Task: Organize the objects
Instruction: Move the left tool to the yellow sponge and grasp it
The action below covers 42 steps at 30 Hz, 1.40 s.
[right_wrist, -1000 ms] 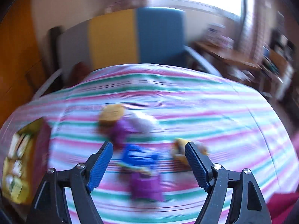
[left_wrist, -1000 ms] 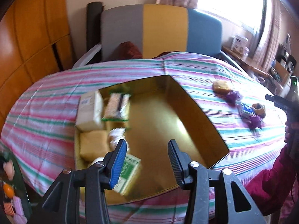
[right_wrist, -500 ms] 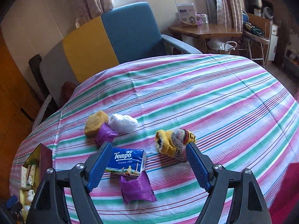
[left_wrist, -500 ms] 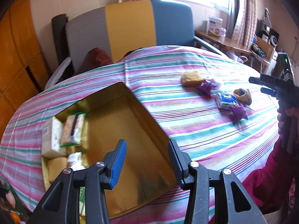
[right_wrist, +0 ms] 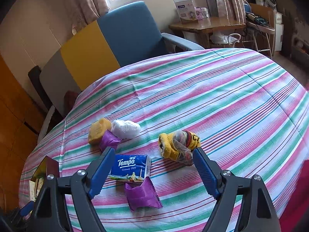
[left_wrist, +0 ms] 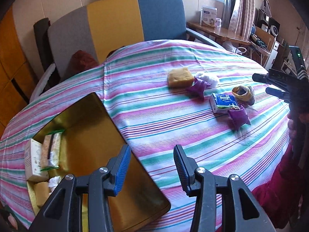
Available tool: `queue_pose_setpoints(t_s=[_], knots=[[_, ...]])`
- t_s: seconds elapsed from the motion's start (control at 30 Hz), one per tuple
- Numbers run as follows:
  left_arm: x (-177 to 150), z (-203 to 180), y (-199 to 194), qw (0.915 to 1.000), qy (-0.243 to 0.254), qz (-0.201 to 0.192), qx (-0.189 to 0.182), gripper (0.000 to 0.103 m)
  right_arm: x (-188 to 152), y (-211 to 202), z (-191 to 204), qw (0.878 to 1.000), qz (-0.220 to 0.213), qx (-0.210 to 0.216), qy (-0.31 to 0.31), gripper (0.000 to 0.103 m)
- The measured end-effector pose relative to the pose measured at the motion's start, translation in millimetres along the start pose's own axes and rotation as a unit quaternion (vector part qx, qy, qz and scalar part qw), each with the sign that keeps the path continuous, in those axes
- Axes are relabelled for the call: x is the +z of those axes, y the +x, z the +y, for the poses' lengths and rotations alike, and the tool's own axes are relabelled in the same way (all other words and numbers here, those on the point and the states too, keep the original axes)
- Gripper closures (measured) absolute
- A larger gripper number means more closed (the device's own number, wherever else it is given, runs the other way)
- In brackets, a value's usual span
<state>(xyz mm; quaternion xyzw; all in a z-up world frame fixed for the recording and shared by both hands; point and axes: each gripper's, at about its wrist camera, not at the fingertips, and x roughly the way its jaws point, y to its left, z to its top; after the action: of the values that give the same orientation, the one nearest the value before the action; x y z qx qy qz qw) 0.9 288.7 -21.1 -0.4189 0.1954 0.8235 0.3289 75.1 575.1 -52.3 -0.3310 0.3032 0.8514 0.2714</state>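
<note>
The left gripper [left_wrist: 151, 167] is hanging with its jaws apart and nothing between them, over the near right edge of the gold tin box [left_wrist: 92, 127] – a second ago it was over the box's middle, so it has swung toward the loose items. The box is holding a tissue box [left_wrist: 33, 157], a green-edged packet [left_wrist: 51, 150] and a few pale bundles. The right gripper [right_wrist: 152, 171] is hovering above the striped tablecloth [right_wrist: 222, 96], jaws spread wide and empty, a little wider than a second ago; its view was blurred then and is sharp now. Below it (partly framed by the fingers) are lying a purple wrapper [right_wrist: 142, 195] and a Tempo tissue pack [right_wrist: 130, 167]. Beyond – a yellow sock bundle [right_wrist: 178, 145], a second purple wrapper [right_wrist: 109, 140], a yellow sponge [right_wrist: 98, 130] and a white plastic wad [right_wrist: 125, 128], all unmoved.
</note>
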Motion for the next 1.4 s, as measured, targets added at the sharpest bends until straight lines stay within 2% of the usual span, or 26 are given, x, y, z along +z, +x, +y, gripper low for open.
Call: queue_pose_setpoints(t_s=[0.23, 0.33, 0.4, 0.47, 0.6, 0.73, 0.87, 1.03, 1.23, 1.3, 1.37, 1.4], knots=[[21, 2, 28, 0.9985, -0.031, 0.03, -0.033, 0.057, 0, 2, -3, 1.0, 0.007, 0.003, 0.008, 0.018], [39, 3, 41, 0.9951, -0.058, 0.04, -0.069, 0.055, 0, 2, -3, 1.0, 0.007, 0.007, 0.008, 0.018], [52, 2, 51, 0.9923, -0.071, 0.047, -0.09, 0.052, 0, 2, -3, 1.0, 0.008, 0.01, 0.008, 0.018], [64, -3, 61, 0.9902, -0.077, 0.049, -0.105, 0.044, 0, 3, -2, 1.0, 0.012, 0.014, 0.008, 0.018], [87, -7, 92, 0.9789, -0.119, 0.073, -0.149, 0.034, -1, 5, -2, 0.999, 0.02, 0.024, 0.008, 0.018], [111, -10, 124, 0.9756, -0.142, 0.09, -0.141, 0.034, -2, 6, 0, 0.999, 0.027, 0.034, 0.006, 0.018], [138, -19, 144, 0.9797, -0.135, 0.08, -0.124, 0.019, -2, 6, 2, 0.999, 0.029, 0.045, 0.005, 0.017], [164, -33, 179, 0.9816, -0.127, 0.099, -0.103, 0.017, -2, 5, -1, 0.998, 0.029, 0.056, 0.015, 0.017], [174, -43, 218, 0.9793, -0.131, 0.124, -0.093, 0.016, 3, -2, -18, 0.996, 0.008, 0.06, 0.058, 0.017], [174, -45, 231, 0.976, -0.133, 0.133, -0.11, 0.018, 4, -1, -22, 0.996, 0.008, 0.061, 0.069, 0.017], [174, -44, 230, 0.9806, -0.123, 0.122, -0.091, 0.035, 4, 1, -24, 0.995, 0.01, 0.06, 0.074, 0.017], [174, -44, 228, 0.9806, -0.116, 0.122, -0.1, 0.037, 4, 2, -24, 0.995, 0.011, 0.06, 0.074, 0.016]])
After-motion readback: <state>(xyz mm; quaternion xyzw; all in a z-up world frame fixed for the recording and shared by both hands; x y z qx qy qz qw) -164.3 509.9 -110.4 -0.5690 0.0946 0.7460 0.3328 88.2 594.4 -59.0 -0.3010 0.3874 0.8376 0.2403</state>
